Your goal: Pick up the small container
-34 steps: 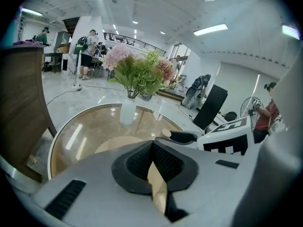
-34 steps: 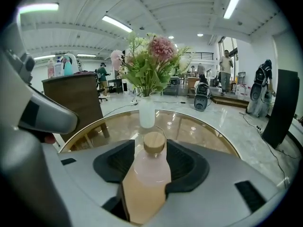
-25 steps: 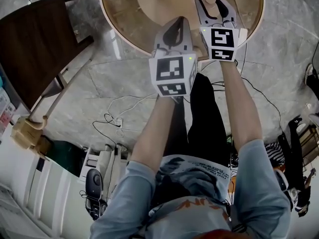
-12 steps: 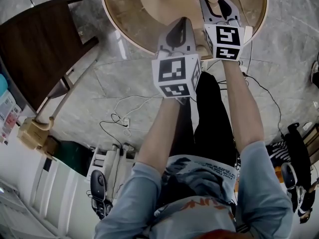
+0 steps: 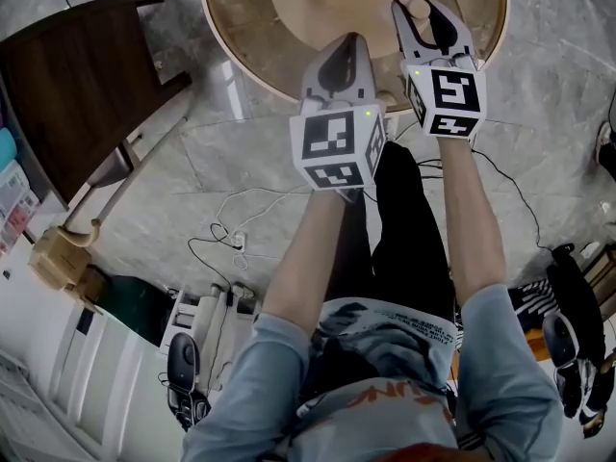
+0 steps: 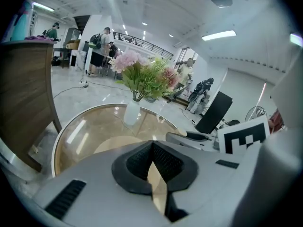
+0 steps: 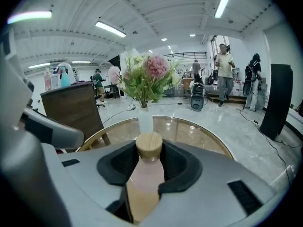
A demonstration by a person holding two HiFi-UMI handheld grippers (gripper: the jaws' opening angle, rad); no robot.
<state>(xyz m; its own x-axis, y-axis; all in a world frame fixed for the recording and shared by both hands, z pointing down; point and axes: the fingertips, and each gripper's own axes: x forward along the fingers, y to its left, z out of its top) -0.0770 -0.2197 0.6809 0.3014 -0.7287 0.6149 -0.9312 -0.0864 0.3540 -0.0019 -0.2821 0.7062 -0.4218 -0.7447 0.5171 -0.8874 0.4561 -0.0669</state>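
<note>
While my right claw (image 7: 148,148) pinches the small container (image 7: 144,178) by its pinkish body, wooden lid (image 7: 149,144) uppermost, at the round glass table (image 7: 203,134), I list the rest. Left claw (image 6: 152,144): pressed together, empty, just beside the right. Directly beyond the container: white vase (image 7: 145,119) of flowers (image 7: 147,79). Left of the table: dark wooden chair (image 5: 77,80).
</note>
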